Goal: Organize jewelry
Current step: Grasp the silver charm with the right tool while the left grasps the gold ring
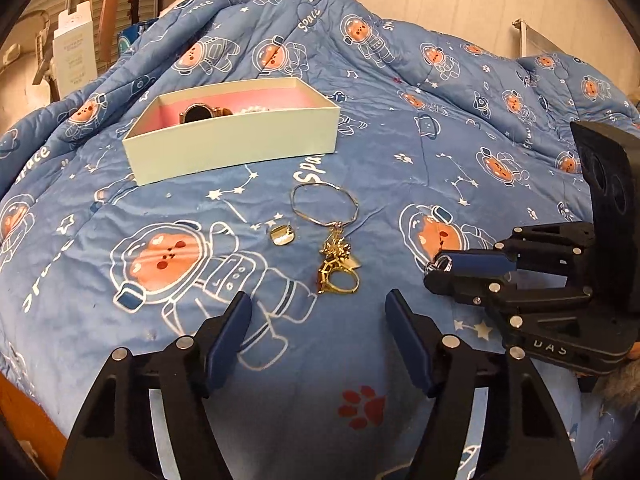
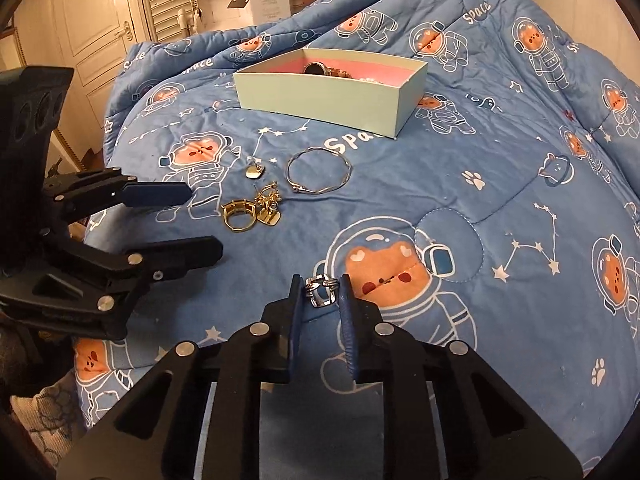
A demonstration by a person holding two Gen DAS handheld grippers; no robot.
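A gold ring (image 1: pixel 338 280) lies on the blue quilt just ahead of my left gripper (image 1: pixel 318 300), which is open with nothing between its pads. Touching the ring is a gold charm cluster (image 1: pixel 336 252), and behind that a thin silver bangle (image 1: pixel 324 208) and a small gold pendant (image 1: pixel 282 236). My right gripper (image 2: pixel 320 294) is shut on a silver ring (image 2: pixel 320 292), low over the quilt. In the right wrist view the left gripper (image 2: pixel 204 222) stands beside the gold ring (image 2: pixel 239 216). The pale green box (image 1: pixel 232 144) holds a watch (image 1: pixel 200 114).
The astronaut-print quilt (image 1: pixel 400 140) rises in folds behind the box. A white carton (image 1: pixel 74 52) and shelving stand beyond the bed at far left. A panelled door (image 2: pixel 88 20) is off to the left. A wooden edge (image 1: pixel 24 408) shows at lower left.
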